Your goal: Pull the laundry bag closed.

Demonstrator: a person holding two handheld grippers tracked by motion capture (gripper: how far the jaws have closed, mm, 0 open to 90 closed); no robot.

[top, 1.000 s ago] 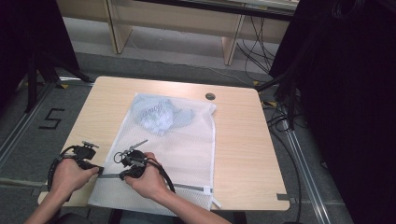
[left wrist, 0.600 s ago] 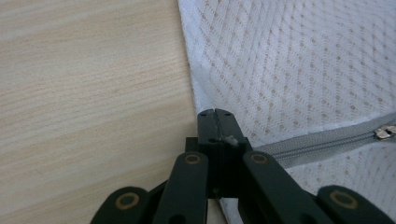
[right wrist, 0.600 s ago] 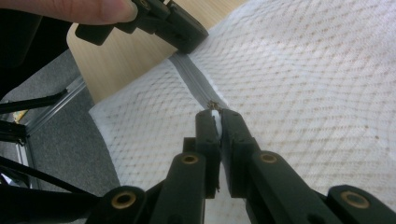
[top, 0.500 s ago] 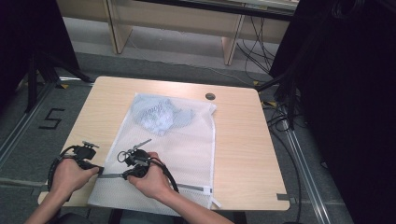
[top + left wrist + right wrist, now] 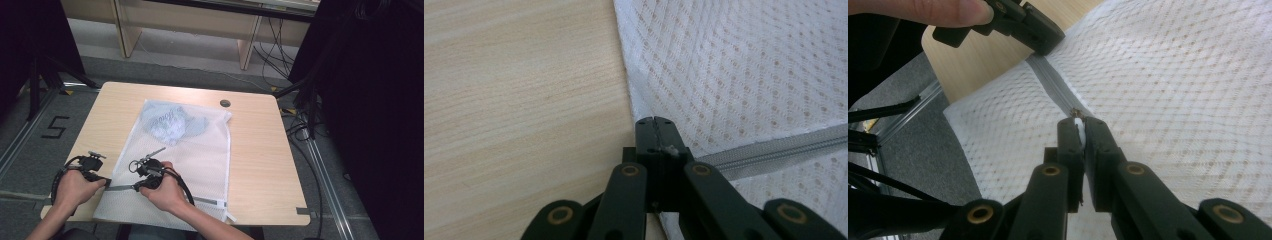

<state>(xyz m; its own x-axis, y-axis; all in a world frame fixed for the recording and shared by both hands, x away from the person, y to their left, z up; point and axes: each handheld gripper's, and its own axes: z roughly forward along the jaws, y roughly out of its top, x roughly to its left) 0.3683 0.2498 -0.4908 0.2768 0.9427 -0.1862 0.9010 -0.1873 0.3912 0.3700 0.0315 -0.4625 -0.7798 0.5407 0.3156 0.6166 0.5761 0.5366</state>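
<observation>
A white mesh bag (image 5: pixel 200 150) lies flat on the wooden table (image 5: pixel 255 150), with a blue-grey garment (image 5: pixel 170 125) bunched inside its far end. A grey zipper (image 5: pixel 120 188) runs along the bag's near edge. My left gripper (image 5: pixel 104 182) is shut on the bag's edge (image 5: pixel 654 120) where the zipper (image 5: pixel 774 150) ends. My right gripper (image 5: pixel 136 188) is a short way to its right, shut on the zipper pull (image 5: pixel 1077 116). In the right gripper view the zipper tape (image 5: pixel 1053 82) runs from the pull to the left gripper (image 5: pixel 1040 42).
The table's near left corner (image 5: pixel 943 55) lies just beyond the bag, with grey floor below. A round cable hole (image 5: pixel 225 103) sits near the far edge. Cables (image 5: pixel 300 130) trail on the floor at the right. A "5" mark (image 5: pixel 55 127) is on the floor at the left.
My right hand and gripper have shifted slightly to the right along the zipper. The left gripper has stayed in place on the bag's edge.
</observation>
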